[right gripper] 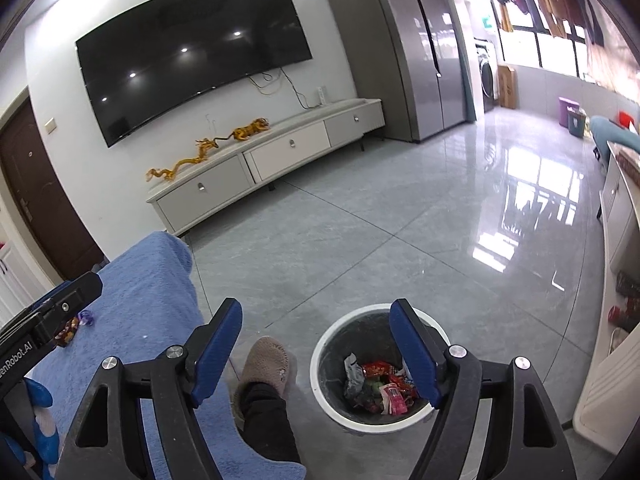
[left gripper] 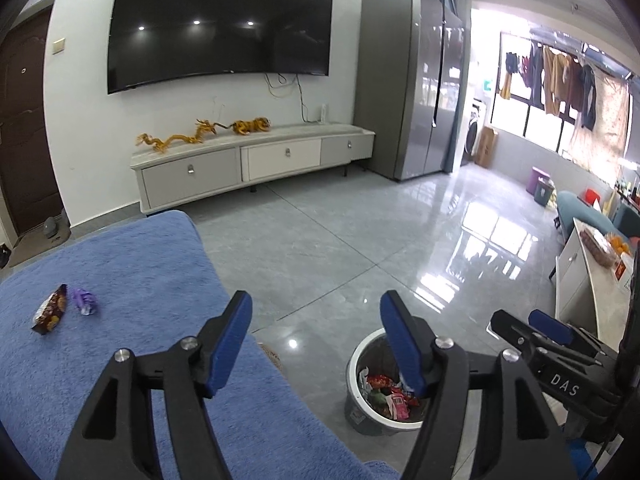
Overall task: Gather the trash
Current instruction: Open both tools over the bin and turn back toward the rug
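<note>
A grey bin with a white rim (left gripper: 355, 360) stands on the floor and holds several colourful wrappers (left gripper: 394, 396). My left gripper (left gripper: 315, 300) hangs open and empty above the edge of the blue blanket (left gripper: 132, 264), just left of the bin. A brown snack wrapper (left gripper: 50, 310) and a small purple wrapper (left gripper: 84, 302) lie on the blanket at the left. My right gripper (right gripper: 317, 308) is open and empty over the bin (right gripper: 320, 360) and its wrappers (right gripper: 380, 390). It also shows as the right gripper (left gripper: 514, 316) beside the bin.
A person's slippered foot (right gripper: 264, 364) rests between the blanket and the bin. A white TV cabinet (left gripper: 248, 160) with gold figurines stands under a wall TV (left gripper: 220, 28), and a grey fridge (left gripper: 408, 80) is at its right. A white cabinet (right gripper: 612, 360) lines the right side.
</note>
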Demonstrator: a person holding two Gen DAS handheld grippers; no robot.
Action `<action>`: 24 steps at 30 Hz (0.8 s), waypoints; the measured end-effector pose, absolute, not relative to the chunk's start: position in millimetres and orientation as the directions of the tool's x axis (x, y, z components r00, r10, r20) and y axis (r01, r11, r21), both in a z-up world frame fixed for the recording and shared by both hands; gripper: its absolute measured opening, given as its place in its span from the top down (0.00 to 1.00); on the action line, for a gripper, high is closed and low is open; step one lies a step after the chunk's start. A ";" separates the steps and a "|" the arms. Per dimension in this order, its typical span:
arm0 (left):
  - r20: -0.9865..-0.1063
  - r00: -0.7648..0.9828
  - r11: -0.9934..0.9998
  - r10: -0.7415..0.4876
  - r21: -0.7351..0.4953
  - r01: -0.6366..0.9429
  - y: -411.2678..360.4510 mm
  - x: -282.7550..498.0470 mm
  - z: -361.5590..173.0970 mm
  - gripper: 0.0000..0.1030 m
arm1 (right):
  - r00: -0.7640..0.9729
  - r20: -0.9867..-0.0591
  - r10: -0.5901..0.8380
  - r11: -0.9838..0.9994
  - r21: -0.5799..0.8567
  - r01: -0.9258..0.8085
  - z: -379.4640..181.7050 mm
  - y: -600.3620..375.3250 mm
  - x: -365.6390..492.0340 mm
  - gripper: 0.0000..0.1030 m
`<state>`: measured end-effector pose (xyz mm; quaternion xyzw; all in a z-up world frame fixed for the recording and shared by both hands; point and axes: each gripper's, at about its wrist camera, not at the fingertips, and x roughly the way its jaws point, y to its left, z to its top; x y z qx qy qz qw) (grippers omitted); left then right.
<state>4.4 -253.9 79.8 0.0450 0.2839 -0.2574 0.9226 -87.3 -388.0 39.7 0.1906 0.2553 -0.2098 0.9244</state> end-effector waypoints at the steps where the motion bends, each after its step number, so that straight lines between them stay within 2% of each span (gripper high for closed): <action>1: -0.543 0.709 0.865 -0.450 -0.068 0.498 -250.0 2.9 81.9 0.37 | 0.784 -0.549 -0.291 0.843 0.241 0.482 42.3 -384.0 -87.7 0.27; 24: -0.456 0.792 0.911 -0.406 -0.140 0.387 -164.7 -17.7 103.6 0.36 | 0.828 -0.448 -0.337 0.883 0.153 0.443 85.9 -318.9 -101.9 0.24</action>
